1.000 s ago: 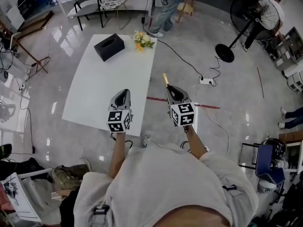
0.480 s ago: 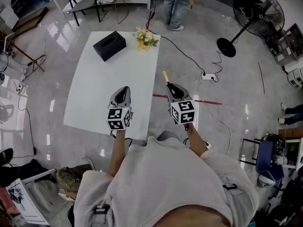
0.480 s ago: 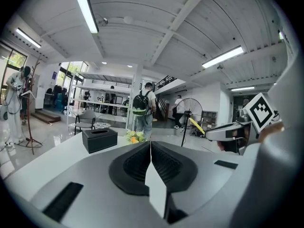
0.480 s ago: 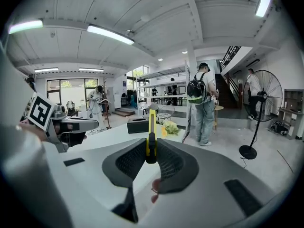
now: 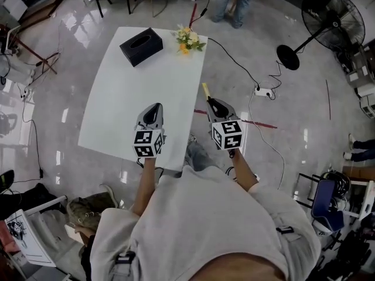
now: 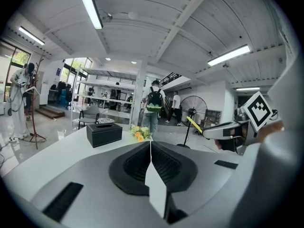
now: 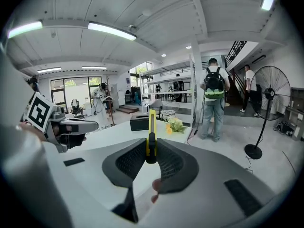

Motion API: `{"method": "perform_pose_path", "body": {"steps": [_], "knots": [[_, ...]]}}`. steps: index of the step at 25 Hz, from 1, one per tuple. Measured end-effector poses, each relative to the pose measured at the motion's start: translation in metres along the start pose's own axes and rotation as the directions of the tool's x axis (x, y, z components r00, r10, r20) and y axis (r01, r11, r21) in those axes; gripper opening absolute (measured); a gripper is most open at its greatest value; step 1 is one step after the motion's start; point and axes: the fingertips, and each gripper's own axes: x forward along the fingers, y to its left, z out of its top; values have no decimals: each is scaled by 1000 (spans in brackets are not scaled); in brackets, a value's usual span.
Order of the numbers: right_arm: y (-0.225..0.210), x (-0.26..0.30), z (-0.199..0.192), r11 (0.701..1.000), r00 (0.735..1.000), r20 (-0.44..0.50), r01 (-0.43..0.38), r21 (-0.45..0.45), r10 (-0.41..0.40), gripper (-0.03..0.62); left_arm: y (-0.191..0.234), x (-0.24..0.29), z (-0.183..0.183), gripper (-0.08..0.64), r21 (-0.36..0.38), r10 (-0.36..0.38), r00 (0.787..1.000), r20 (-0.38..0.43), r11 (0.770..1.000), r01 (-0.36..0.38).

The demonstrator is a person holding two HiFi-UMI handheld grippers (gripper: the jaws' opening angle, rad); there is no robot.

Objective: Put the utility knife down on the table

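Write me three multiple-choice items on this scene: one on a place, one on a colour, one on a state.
1. Where on the white rectangular table is the black box-shaped tissue holder?
A. at the far end, near the small bunch of flowers
B. at the near edge
C. off it, on the floor

2. What colour is the slim utility knife?
A. red
B. yellow
C. blue

3. The right hand-held gripper is:
A. open and empty
B. shut on the knife
C. resting on the table

Answers:
1 A: the head view shows it at the far end.
2 B: its body is yellow.
3 B: the right gripper view shows the jaws pressing on it.
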Motion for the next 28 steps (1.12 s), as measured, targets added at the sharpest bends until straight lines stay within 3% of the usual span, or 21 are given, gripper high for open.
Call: {"method": "perform_pose_path", "body": {"steps": [13,28], "knots": [[-9,62,-7,994,993,-58,-101,34,103,83,23,24,-14,23,-20,81,993,-86,996,-83],[-24,98,-41,989,978,-158,-126,79,138,83,33,51,-44,23,-64,98,979,-180,992,-111]]}}
